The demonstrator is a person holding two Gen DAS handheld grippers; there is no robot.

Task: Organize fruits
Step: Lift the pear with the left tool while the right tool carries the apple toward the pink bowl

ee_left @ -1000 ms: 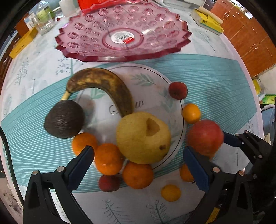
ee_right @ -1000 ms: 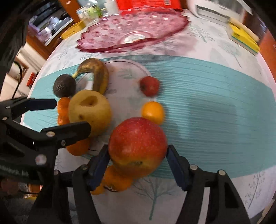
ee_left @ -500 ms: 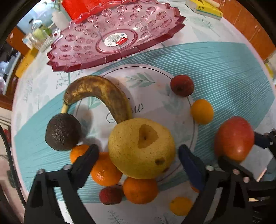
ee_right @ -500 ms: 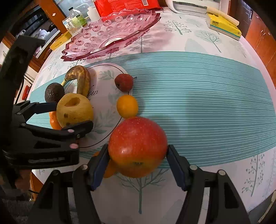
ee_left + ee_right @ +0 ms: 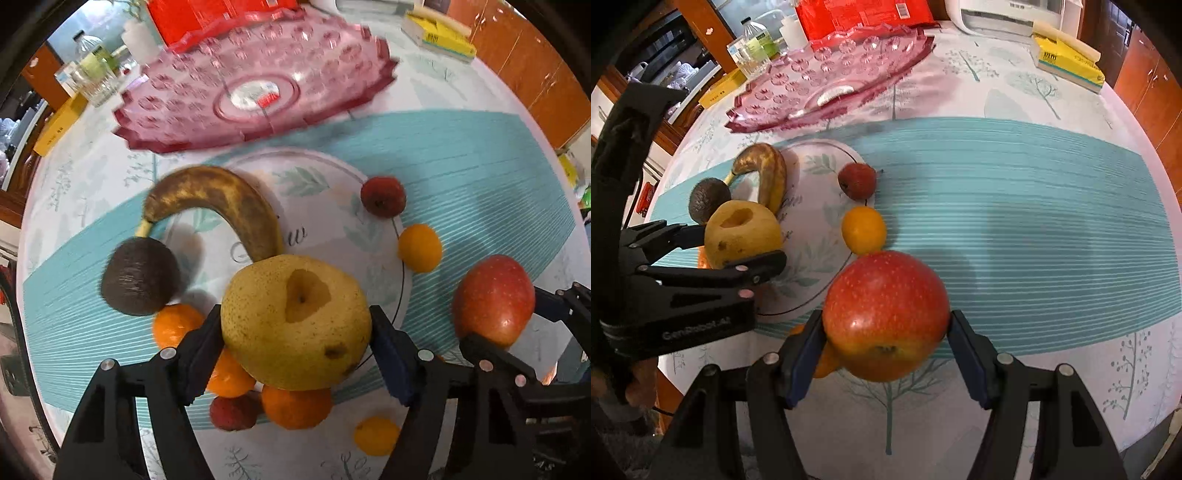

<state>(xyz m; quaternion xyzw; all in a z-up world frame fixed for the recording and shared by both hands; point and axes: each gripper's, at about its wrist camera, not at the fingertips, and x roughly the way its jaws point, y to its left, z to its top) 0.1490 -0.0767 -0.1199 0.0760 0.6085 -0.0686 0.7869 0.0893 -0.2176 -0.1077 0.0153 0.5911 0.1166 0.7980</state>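
At the left, the avocado [image 5: 140, 277] lies beside the brown banana [image 5: 221, 206] on the table [image 5: 1015, 206]. The left gripper [image 5: 295, 339] has just been closing and now clasps the yellow pear [image 5: 295, 321] above the oranges [image 5: 295, 406]. To the right, the right gripper [image 5: 884, 332] grips the red apple [image 5: 886, 314]. The pink tray [image 5: 258, 85] sits far behind.

Table w/ teal-striped cloth [image 5: 1015, 206] – banana [image 5: 221, 206], avocado [image 5: 140, 277], pink tray [image 5: 258, 92] on it.

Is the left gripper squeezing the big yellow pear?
Touching. The left wrist view shows the left gripper with both jaws, which have just been closing, pressed against the sides of the pear.
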